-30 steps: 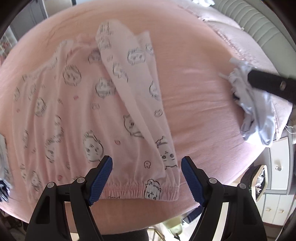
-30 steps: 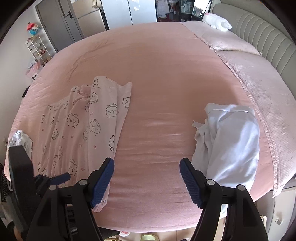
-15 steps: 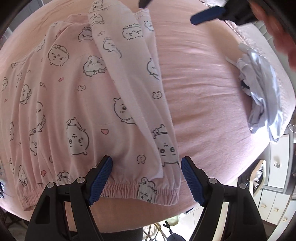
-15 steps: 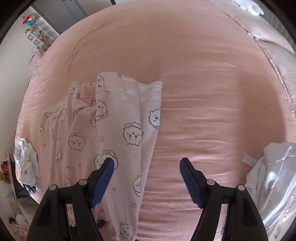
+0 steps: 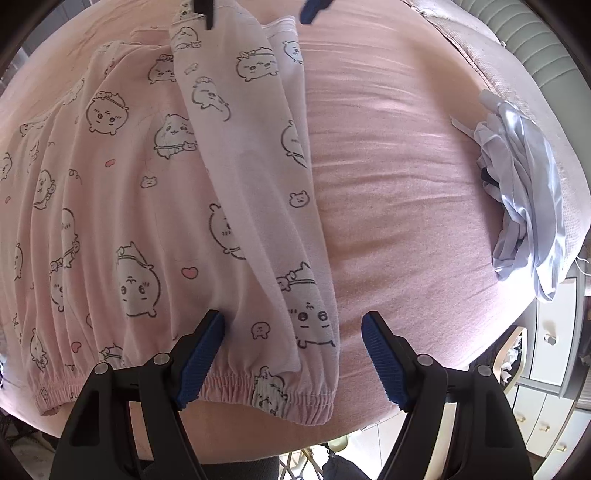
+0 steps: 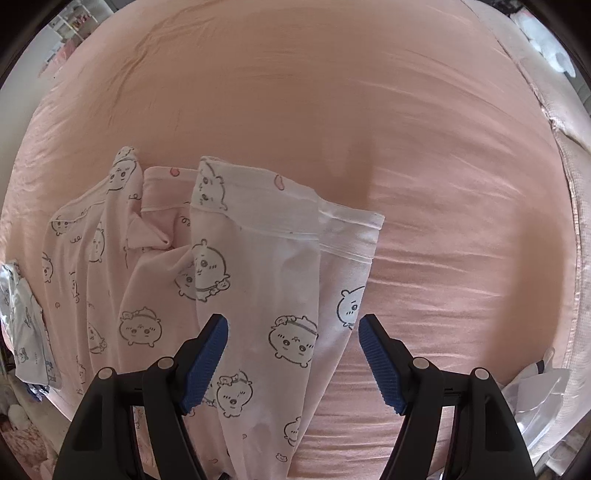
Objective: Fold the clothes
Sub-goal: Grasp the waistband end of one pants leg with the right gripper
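Pink pyjama trousers [image 5: 155,192] printed with cartoon animals lie flat on the pink bed sheet [image 5: 399,177], one leg folded over the other. My left gripper [image 5: 293,350] hovers open over the elastic waistband [image 5: 266,391] near the bed's front edge, nothing between its blue pads. My right gripper [image 6: 293,352] hovers open above the folded leg [image 6: 266,266], a little short of the leg hems [image 6: 347,218]. Its blue fingertips [image 5: 314,7] show at the top of the left wrist view.
A crumpled pale blue garment [image 5: 524,192] lies at the bed's right side. Another printed white cloth [image 6: 22,317] sits at the left edge. A padded headboard [image 5: 532,48] and white drawers [image 5: 554,354] flank the bed.
My right gripper swept left from above the pale blue garment to above the trouser legs and came lower. My left gripper sank slightly toward the waistband.
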`<state>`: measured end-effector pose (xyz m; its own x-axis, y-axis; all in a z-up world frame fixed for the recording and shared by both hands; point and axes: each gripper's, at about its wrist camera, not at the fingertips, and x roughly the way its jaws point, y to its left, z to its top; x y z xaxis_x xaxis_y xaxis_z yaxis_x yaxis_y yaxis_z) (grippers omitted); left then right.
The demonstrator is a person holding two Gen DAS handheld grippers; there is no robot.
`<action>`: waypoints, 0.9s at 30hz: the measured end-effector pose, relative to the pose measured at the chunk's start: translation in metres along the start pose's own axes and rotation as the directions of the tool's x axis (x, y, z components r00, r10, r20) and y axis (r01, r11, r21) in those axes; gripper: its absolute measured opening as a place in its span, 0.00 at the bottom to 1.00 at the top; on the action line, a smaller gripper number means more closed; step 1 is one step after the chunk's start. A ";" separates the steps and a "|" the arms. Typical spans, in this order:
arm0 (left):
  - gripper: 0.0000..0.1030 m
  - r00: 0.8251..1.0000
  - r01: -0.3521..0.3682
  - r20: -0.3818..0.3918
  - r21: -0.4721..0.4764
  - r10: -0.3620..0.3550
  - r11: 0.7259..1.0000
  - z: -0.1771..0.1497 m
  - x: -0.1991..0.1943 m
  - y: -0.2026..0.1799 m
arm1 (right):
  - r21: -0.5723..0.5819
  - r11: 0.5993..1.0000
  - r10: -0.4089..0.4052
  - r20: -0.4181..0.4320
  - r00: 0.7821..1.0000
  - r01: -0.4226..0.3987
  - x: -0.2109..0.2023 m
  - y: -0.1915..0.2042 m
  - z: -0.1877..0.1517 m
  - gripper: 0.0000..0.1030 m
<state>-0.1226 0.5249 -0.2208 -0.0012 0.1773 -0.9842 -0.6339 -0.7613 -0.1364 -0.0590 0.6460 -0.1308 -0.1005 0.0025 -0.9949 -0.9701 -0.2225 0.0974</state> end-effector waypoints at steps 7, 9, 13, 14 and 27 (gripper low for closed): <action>0.73 1.000 0.017 0.004 -0.010 -0.017 1.000 -0.001 0.003 -0.003 | 0.098 0.992 0.073 0.011 0.997 -0.073 0.014 -0.017 0.002 0.71; 0.73 1.000 0.014 -0.002 -0.004 -0.014 1.000 -0.003 0.006 -0.005 | 0.096 0.992 0.083 0.018 0.996 -0.084 0.016 -0.015 0.001 0.70; 0.73 1.000 0.021 0.007 -0.009 -0.021 1.000 -0.005 0.008 -0.006 | 0.092 0.993 0.070 0.015 0.997 -0.071 0.020 -0.010 0.000 0.59; 0.73 1.000 0.023 0.012 -0.012 -0.023 1.000 -0.005 0.008 -0.006 | 0.096 0.993 0.067 0.008 0.998 -0.068 0.022 -0.009 0.000 0.58; 0.55 0.999 0.001 0.046 0.019 -0.002 1.000 0.009 0.013 -0.038 | 0.117 0.992 0.048 -0.018 0.999 -0.046 0.041 -0.010 -0.007 0.25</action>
<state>-0.1053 0.5616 -0.2271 -0.0354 0.2074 -0.9776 -0.6488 -0.7488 -0.1354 -0.0523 0.6415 -0.1725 -0.1429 -0.0259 -0.9894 -0.9837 -0.1064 0.1449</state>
